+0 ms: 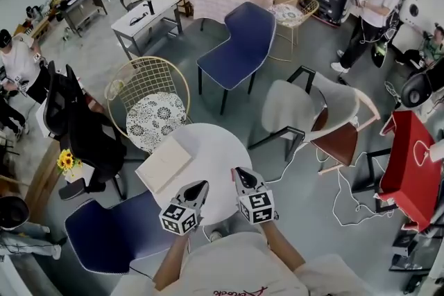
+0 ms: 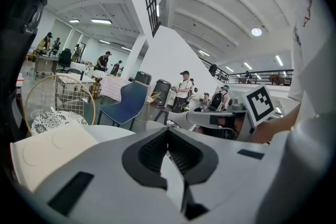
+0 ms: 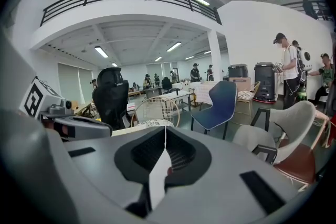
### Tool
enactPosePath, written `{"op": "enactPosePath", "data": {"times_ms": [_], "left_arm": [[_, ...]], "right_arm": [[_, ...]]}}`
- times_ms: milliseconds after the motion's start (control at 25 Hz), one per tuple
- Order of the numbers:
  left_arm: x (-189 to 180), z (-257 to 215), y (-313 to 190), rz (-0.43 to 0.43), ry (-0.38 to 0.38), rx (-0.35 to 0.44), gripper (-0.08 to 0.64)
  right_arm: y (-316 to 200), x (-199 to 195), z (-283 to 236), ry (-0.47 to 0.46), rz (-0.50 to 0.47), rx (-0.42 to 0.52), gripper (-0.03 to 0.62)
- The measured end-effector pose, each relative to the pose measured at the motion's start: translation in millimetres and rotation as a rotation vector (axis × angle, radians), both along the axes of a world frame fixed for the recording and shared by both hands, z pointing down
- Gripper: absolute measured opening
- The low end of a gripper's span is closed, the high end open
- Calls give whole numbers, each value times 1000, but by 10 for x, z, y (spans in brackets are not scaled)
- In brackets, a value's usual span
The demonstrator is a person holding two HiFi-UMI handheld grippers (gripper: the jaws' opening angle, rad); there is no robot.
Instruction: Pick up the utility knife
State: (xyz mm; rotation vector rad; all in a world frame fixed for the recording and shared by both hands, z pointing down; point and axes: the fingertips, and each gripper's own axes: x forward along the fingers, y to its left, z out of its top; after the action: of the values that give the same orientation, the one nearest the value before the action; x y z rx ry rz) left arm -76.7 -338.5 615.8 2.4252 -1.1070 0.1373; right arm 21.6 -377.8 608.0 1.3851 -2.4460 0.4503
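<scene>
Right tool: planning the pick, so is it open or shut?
Shut. The right tool shows jaws meeting at their tips in the right gripper view.

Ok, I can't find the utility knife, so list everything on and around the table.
round white table: one, white, under both grippers
flat cream rectangular board: one, cream, on the table's left part
gold wire chair with patterned cushion: one, gold, beyond the table, left
navy blue chairs: two, navy, one near left, one beyond the table
black office chair: one, black, left of the table
grey shell chair: one, grey, right of the table
red bag: one, red, far right
utility knife: none seen in any view
left gripper: one, grey and black, jaws shut, empty, over the table
right gripper: one, same colours, jaws shut, empty
</scene>
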Motion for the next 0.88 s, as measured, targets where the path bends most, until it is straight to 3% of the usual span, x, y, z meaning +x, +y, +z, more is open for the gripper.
{"op": "enactPosePath", "data": {"times_ms": [640, 880], "left_arm": [[22, 347, 656, 5, 19, -127, 12], [16, 493, 745, 14, 22, -159, 12]], "right_arm": [[1034, 131, 882, 80, 26, -270, 17], [1224, 159, 1111, 97, 62, -318, 18]]}}
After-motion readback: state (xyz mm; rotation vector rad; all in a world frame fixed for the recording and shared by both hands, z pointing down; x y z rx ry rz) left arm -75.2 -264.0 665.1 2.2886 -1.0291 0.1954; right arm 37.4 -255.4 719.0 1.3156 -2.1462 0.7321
